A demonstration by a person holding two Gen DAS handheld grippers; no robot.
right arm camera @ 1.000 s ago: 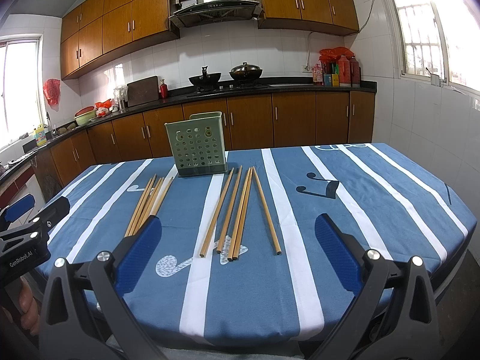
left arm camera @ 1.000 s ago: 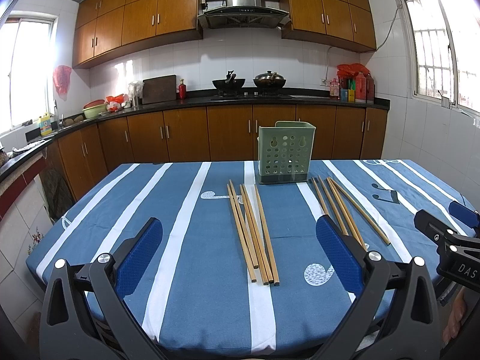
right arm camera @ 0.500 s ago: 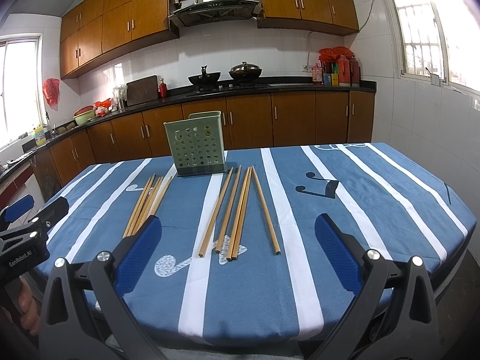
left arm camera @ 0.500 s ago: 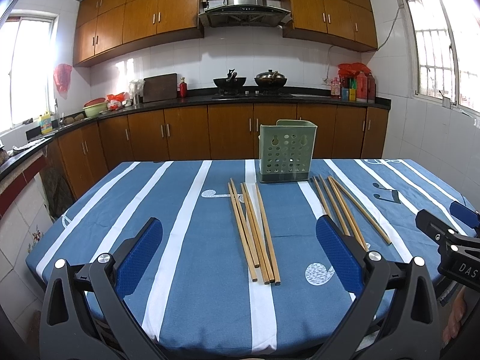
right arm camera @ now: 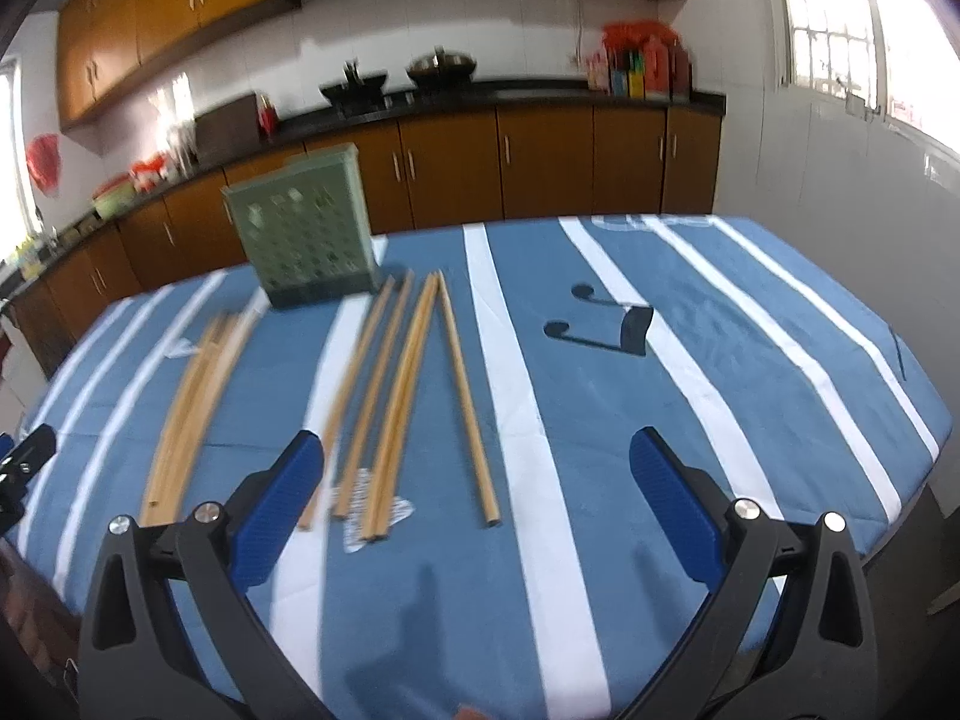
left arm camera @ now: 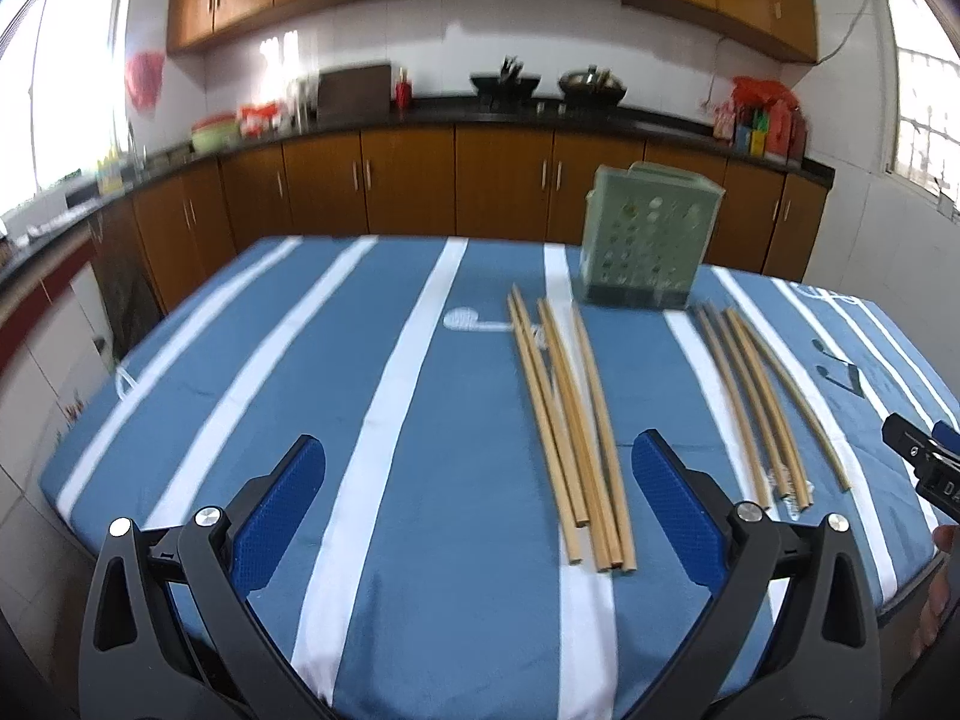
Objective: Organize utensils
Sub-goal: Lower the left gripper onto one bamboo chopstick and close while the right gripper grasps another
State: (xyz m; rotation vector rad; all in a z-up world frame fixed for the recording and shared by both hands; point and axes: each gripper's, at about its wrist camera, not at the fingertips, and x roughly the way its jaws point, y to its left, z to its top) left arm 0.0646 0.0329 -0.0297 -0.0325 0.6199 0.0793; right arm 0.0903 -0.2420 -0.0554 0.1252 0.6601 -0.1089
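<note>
Two bundles of wooden chopsticks lie on the blue striped tablecloth [left arm camera: 420,540]. The left bundle [left arm camera: 570,426] rests just beyond my left gripper [left arm camera: 477,504], nearer its right pad. The right bundle [left arm camera: 756,396] lies further right. In the right wrist view the right bundle [right arm camera: 396,396] lies ahead of my right gripper [right arm camera: 477,498], by its left pad, and the left bundle [right arm camera: 192,408] sits further left. A green perforated utensil holder [left arm camera: 648,240] [right arm camera: 303,234] stands upright behind both bundles. Both grippers are open and hold nothing.
The table's near edge runs below both grippers, its right edge [right arm camera: 924,420] drops to the floor. Kitchen cabinets and a counter [left arm camera: 480,120] with pots stand behind the table. The other gripper's tip shows at the frame edges [left arm camera: 924,462] [right arm camera: 24,462].
Both grippers have lifted and tilted downward over the table, so the chopsticks appear closer and lower in view. The frames are now blurred from motion. Nothing on the table moved.
</note>
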